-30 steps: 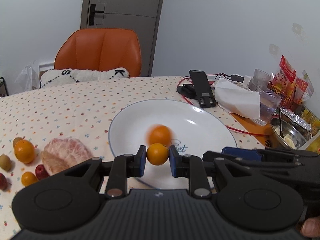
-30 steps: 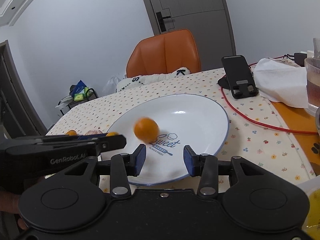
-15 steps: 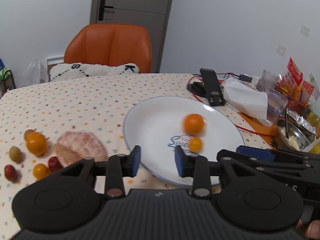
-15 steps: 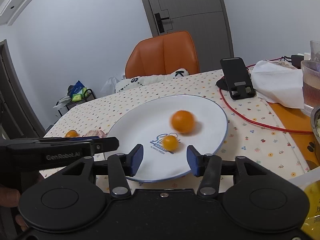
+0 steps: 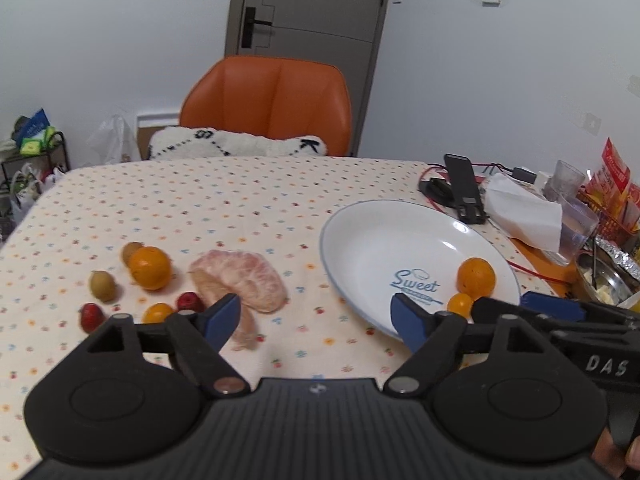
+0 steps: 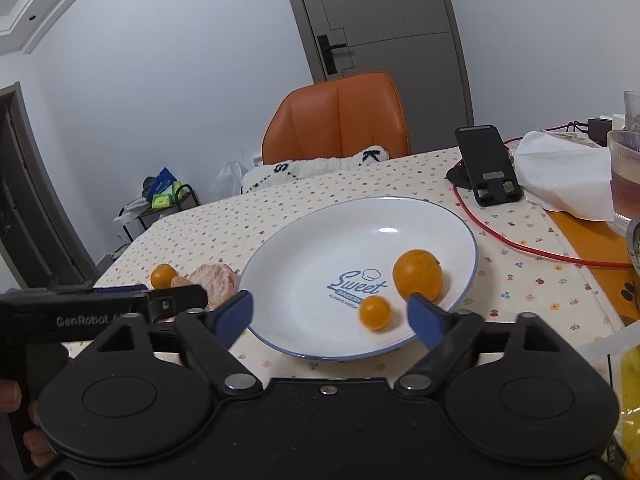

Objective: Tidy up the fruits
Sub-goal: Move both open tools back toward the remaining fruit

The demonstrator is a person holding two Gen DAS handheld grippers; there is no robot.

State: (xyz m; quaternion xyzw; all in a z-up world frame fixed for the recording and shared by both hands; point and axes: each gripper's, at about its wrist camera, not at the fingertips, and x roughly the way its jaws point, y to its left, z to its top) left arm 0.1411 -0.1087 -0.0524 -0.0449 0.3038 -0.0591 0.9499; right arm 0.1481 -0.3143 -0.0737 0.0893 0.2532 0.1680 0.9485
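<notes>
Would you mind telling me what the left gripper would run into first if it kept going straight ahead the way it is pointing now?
Most likely nothing but the bare tablecloth: the open left gripper aims at the gap between the peeled pomelo and the white plate. Depth is hard to judge.

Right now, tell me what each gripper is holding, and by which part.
Nothing is held. The left gripper and right gripper are both open and empty. The large orange and small orange lie loose on the plate.
</notes>
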